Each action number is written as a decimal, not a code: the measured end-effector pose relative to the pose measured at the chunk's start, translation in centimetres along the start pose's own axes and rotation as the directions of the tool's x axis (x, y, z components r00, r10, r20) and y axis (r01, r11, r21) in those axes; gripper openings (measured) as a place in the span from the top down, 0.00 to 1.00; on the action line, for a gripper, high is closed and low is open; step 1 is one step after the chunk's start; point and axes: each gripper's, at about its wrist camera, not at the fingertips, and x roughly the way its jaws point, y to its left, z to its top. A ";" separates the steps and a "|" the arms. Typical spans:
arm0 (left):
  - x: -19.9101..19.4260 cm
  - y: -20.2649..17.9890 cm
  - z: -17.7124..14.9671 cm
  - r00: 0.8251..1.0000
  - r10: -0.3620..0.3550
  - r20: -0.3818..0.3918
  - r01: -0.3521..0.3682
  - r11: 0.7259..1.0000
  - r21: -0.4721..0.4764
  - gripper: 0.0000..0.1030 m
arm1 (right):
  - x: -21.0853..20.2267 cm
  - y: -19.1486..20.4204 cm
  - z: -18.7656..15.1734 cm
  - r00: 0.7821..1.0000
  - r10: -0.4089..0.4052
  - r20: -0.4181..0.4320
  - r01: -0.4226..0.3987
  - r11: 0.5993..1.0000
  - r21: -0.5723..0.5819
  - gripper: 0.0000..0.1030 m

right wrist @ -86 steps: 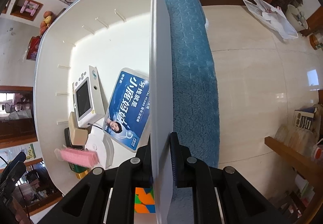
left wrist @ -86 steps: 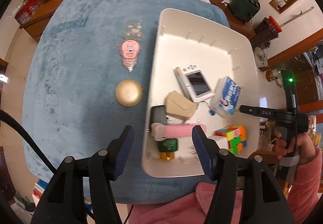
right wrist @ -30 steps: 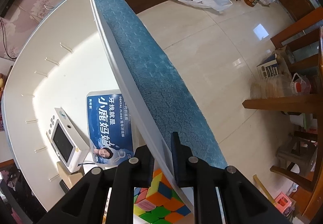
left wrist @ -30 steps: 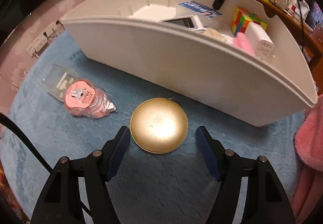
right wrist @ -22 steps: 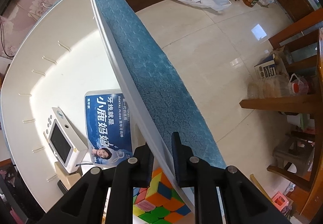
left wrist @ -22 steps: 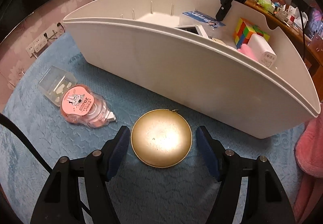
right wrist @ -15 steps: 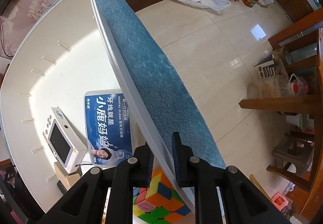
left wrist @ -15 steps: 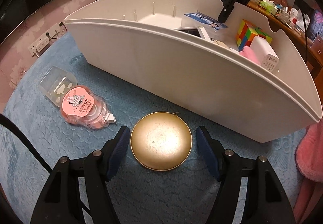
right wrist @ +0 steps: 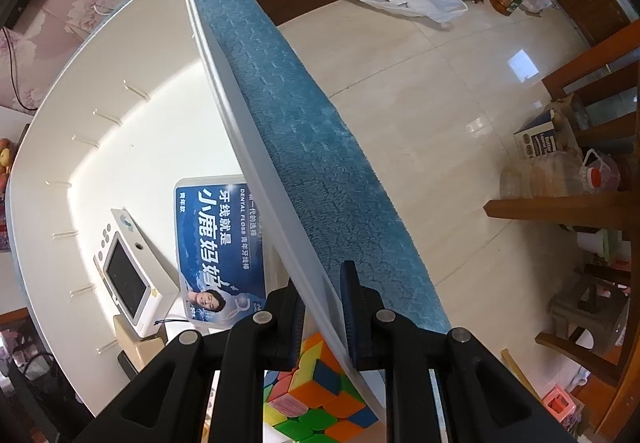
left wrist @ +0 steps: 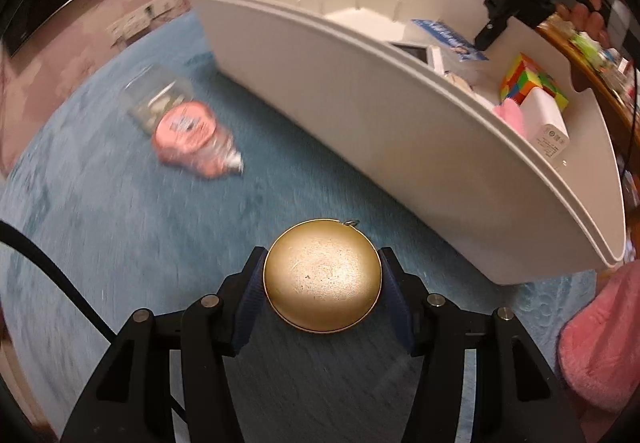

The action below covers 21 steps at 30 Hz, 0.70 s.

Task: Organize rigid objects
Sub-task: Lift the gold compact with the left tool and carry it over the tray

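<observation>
Fingers of my left gripper (left wrist: 322, 285) are pinched on the gold round case (left wrist: 322, 276), one blue pad (left wrist: 251, 285) against each side of its rim, low over the blue cloth (left wrist: 120, 227) and just in front of the white bin (left wrist: 360, 115). My right gripper (right wrist: 323, 317) reaches along the bin's (right wrist: 120, 55) right wall, pads pressed onto that thin wall — one finger inside, one outside above the cloth's (right wrist: 312, 147) edge.

Inside the bin, from the right wrist view, I see a blue dental floss box (right wrist: 218, 243) lying flat against the gripped wall, a small white handheld with a dark screen (right wrist: 130, 273) beside it, and a multicolour puzzle cube (right wrist: 316, 387) nearest my fingers. The left wrist view adds a white charger block (left wrist: 546, 123) and something pink (left wrist: 510, 115) beside the cube (left wrist: 532, 81).

The case is smooth, domed brushed metal with a tiny loop on its rim. Left of the bin, on the nubby cloth, lie a blurred pink round dispenser (left wrist: 192, 137) and a clear plastic box (left wrist: 160, 99).
</observation>
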 end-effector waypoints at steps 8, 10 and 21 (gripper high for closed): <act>-1.8 -0.6 -2.5 0.995 0.030 -0.097 -0.060 0.944 -0.324 0.43 | 0.0 -0.2 0.2 0.999 0.042 -0.021 -0.043 0.998 -0.048 0.83; -2.4 -0.4 -3.2 0.992 0.044 -0.117 -0.089 0.909 -0.407 0.43 | 0.0 -0.3 0.3 0.998 0.059 -0.032 -0.060 0.996 -0.059 0.83; -8.0 -0.7 -4.5 0.987 0.132 -0.094 -0.160 0.692 -0.704 0.43 | 1.6 -0.3 -0.2 0.992 0.064 -0.109 -0.083 0.979 -0.184 0.83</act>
